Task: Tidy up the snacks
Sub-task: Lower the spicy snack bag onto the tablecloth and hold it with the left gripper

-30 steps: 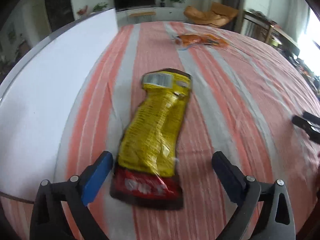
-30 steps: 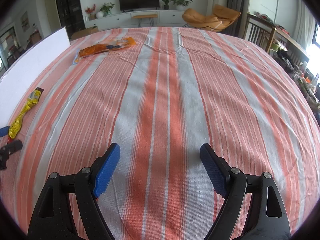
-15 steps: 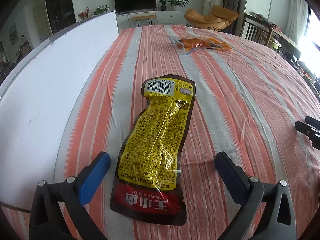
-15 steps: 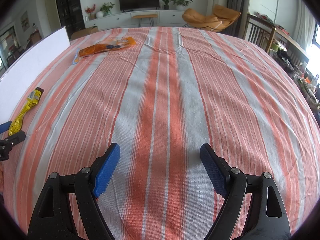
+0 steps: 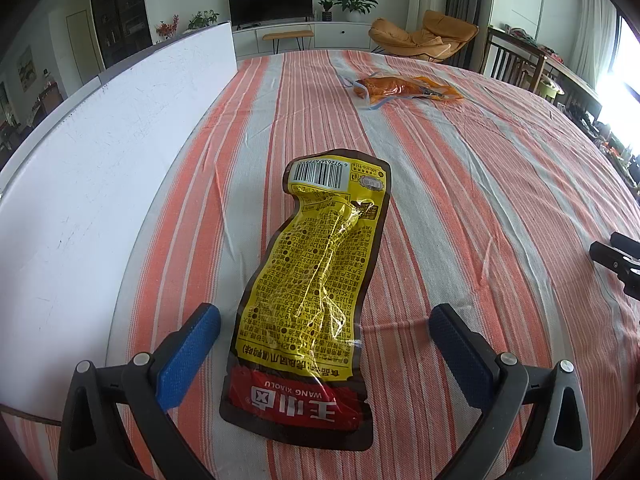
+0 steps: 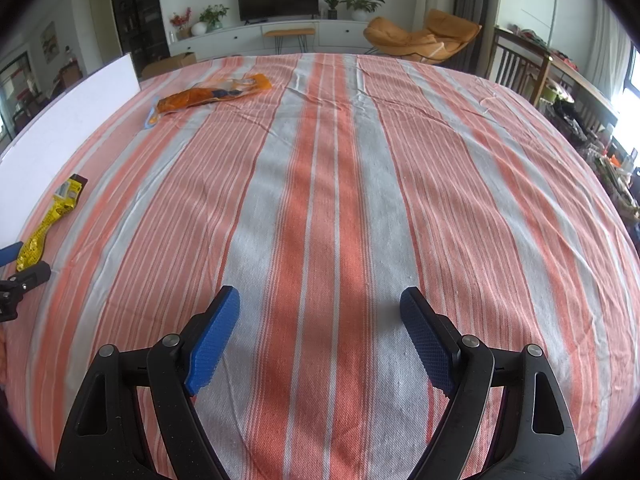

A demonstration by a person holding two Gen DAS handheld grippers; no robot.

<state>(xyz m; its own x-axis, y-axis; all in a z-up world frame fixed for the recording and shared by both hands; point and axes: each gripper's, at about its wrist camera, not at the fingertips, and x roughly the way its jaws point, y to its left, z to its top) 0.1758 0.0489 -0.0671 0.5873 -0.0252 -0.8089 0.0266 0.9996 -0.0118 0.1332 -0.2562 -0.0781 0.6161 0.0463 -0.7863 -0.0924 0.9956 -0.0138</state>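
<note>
You can read "WANG XIAOLU" upside down on the red end of the long yellow plastic snack packet (image 5: pixel 312 280), and a barcode at its far end

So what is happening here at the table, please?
A person is sorting snacks with two hand-held grippers on a striped tablecloth. The left gripper is open and straddles the near end of a yellow packet that lies flat, not yet gripped. The right gripper is open over bare cloth and holds nothing. An orange packet lies at the far side, untouched. A white board lies beside the yellow packet.
</note>
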